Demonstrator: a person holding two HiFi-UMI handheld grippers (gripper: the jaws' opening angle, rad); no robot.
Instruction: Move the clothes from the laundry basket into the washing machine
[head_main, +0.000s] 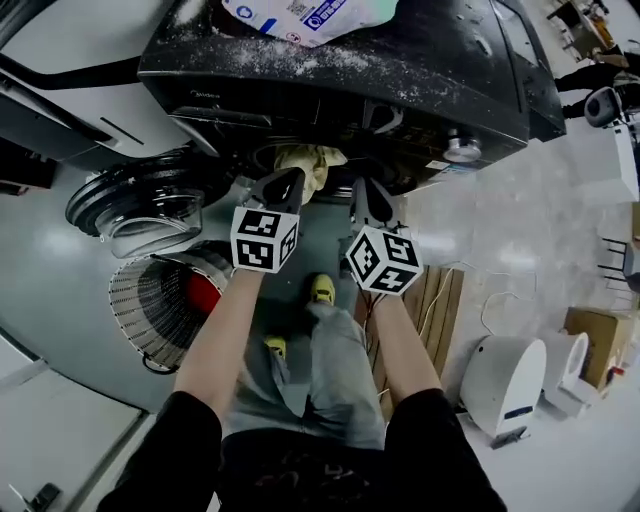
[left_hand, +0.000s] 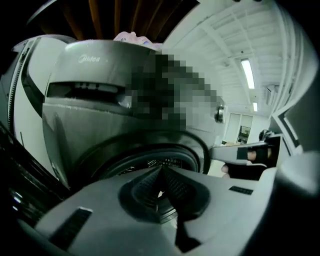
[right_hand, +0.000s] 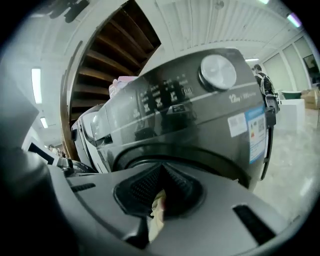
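Observation:
The dark front-loading washing machine (head_main: 350, 90) fills the top of the head view, its round glass door (head_main: 140, 210) swung open to the left. A pale yellow cloth (head_main: 318, 160) hangs at the drum mouth between my two grippers. The left gripper (head_main: 288, 178) is shut at the cloth's left edge, and the left gripper view shows only a pale sliver between the pads (left_hand: 159, 194). My right gripper (head_main: 365, 190) is shut on the cloth (right_hand: 157, 207), which droops below its jaws. The round wire laundry basket (head_main: 150, 300) stands on the floor at lower left, with a red garment (head_main: 203, 293) in it.
A printed bag (head_main: 310, 15) lies on top of the machine. My feet in yellow shoes (head_main: 322, 290) stand right in front of it. A wooden board (head_main: 435, 300), white appliances (head_main: 505, 385) and a cardboard box (head_main: 600, 340) sit on the floor to the right.

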